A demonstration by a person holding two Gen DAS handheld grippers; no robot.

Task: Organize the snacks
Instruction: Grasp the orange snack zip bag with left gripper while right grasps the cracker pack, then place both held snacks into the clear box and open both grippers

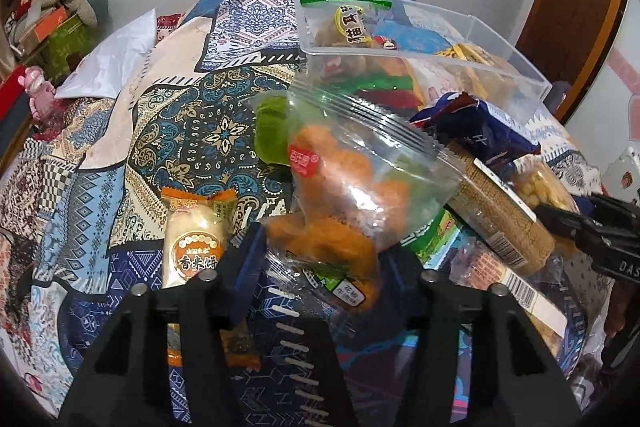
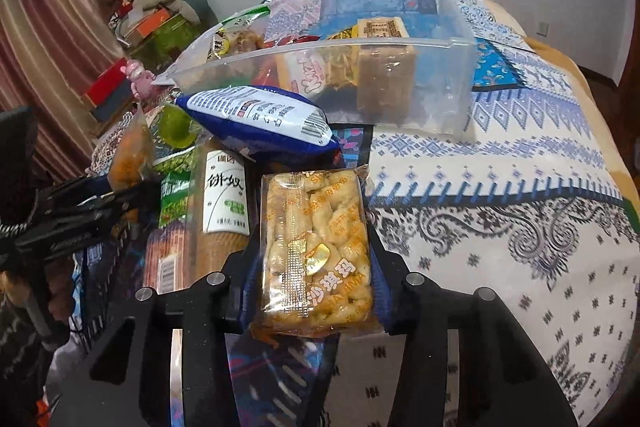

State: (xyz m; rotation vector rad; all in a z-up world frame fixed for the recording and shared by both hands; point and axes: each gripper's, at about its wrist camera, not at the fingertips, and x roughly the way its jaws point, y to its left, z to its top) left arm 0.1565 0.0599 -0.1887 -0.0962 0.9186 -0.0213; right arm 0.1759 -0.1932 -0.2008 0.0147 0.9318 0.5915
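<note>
My left gripper (image 1: 320,247) is shut on a clear bag of orange snacks (image 1: 360,179) and holds it up over the snack pile. My right gripper (image 2: 312,259) is shut on a clear pack of yellow puffed pastry (image 2: 316,247). A clear plastic bin (image 1: 500,67) with several snacks inside stands beyond the pile; it also shows in the right wrist view (image 2: 452,83). A blue snack bag (image 2: 256,119) and a cracker sleeve (image 2: 224,203) lie in front of the bin. The right gripper shows at the left view's right edge (image 1: 560,219).
A rice cracker packet (image 1: 194,243) lies on the patterned cloth (image 1: 120,187) left of my left gripper. A green item (image 1: 272,131) lies behind the bag. Boxes and a pink toy (image 1: 40,87) stand at the far left. The cloth to the right (image 2: 520,207) is bare.
</note>
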